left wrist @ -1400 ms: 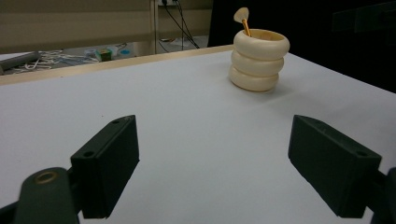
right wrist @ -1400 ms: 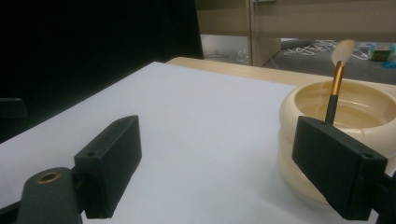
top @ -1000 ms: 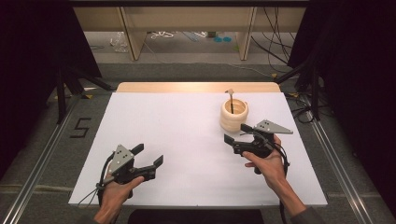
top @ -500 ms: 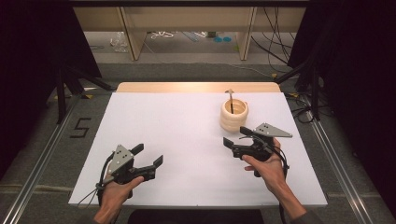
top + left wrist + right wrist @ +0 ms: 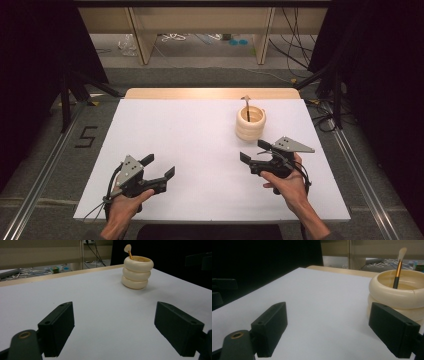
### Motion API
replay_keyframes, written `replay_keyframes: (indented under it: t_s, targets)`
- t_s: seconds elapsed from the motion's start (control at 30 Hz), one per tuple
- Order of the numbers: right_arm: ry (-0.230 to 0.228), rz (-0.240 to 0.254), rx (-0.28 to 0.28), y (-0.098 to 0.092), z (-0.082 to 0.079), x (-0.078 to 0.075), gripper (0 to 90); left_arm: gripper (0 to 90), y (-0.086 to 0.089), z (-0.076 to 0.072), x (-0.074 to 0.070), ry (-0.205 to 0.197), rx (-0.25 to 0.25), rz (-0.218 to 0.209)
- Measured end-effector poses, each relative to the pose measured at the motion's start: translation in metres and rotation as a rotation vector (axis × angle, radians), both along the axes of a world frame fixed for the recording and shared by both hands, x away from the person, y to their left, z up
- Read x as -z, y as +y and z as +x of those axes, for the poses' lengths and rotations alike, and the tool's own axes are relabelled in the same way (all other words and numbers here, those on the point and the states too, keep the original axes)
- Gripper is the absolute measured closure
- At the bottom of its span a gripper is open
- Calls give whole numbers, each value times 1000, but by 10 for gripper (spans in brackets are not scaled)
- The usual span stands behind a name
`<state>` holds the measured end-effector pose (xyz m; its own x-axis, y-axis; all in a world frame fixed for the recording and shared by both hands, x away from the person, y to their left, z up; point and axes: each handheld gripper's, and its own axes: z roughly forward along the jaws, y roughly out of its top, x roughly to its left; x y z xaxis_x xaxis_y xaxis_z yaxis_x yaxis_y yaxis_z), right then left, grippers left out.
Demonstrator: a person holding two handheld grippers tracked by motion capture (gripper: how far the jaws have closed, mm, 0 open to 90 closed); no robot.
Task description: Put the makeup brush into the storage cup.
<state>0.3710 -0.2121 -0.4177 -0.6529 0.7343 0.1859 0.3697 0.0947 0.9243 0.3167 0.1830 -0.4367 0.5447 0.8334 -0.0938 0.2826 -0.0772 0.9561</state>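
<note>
A cream ribbed holder (image 5: 250, 123) stands upright on the white table (image 5: 200, 130), right of centre, with a thin brush (image 5: 246, 105) standing in it, tip up. My right gripper (image 5: 254, 151) hovers just in front of the holder, open and empty. In the right gripper view the holder (image 5: 397, 290) and brush (image 5: 399, 265) sit close behind the right jaw of that gripper (image 5: 328, 327). My left gripper (image 5: 159, 166) is open near the front left of the table. From the left gripper view, its gripper (image 5: 117, 327) faces the distant holder (image 5: 137, 272) and brush (image 5: 129, 251).
A bare wooden strip (image 5: 210, 93) runs along the table's far edge. Metal rails (image 5: 45, 170) flank the table on the floor. Behind it stand wooden shelf legs (image 5: 139, 35), with cables and small items on the floor.
My right gripper has drifted slightly back toward the near edge, away from the holder. The left gripper has barely moved. Both stay open.
</note>
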Motion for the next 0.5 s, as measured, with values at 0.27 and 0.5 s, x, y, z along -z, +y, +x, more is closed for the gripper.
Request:
replay_keyframes:
  t_s: [0.27, 0.5]
  targets:
    - [-12, -20, 5, -1, -6, 1, 161, 160, 0, 0, 0, 0, 2, 0]
    - [-17, -18, 1, -2, -9, 3, 161, 160, -1, -1, 0, 0, 5, -3]
